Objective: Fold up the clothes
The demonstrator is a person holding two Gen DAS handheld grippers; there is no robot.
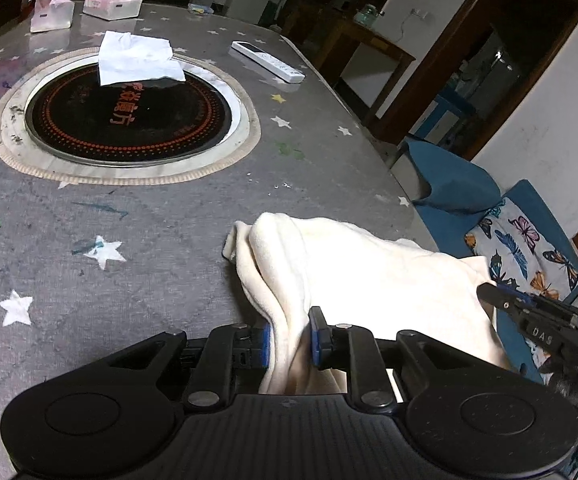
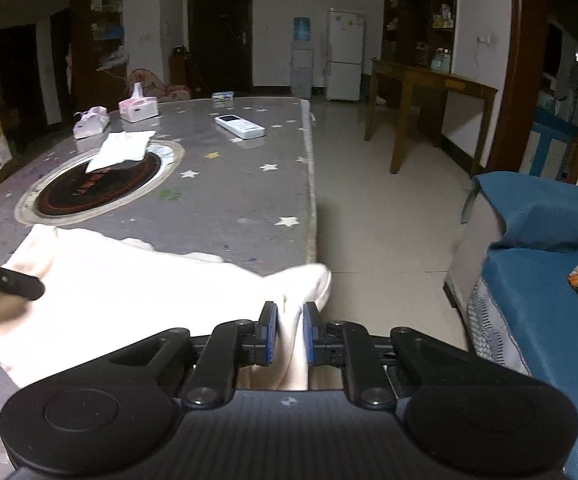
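Cream garment is hanging bunched at lower centre; my left gripper and right gripper are each pinching it, folding barely begun.

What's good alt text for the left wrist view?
The left hand-held gripper pinches a cream garment lying at the near edge of a grey star-print table. Beyond sit a round black cooktop, tissues and a white remote.

"DAS" in pale letters on the right tool
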